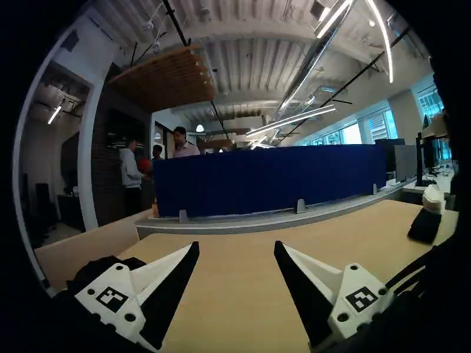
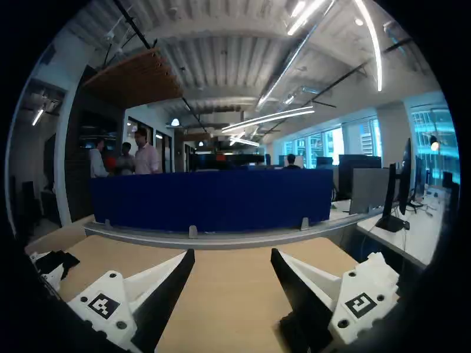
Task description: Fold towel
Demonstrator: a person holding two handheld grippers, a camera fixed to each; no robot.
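Towel first: where it lies cannot be told, since the wooden desk ahead of both tools is bare between their fingers. Beyond the desk's far edge, straight ahead of the fingers, stands a long blue divider. Past it, ahead and to the left, some people stand talking. Off to the right of the right gripper are monitors on a neighbouring white table. The left gripper has its jaws spread wide with nothing between them, and so does the right gripper. Both are held low over the desk and aimed level across it. To the right of the left gripper lie a black shape and a pale lump, too small to identify. The main risk, as I judge it, is reaching blind: with the fingers pointed outward, not down at cloth, a grab could close on air or scrape the desk. Nothing blocks the space just ahead of the fingers.
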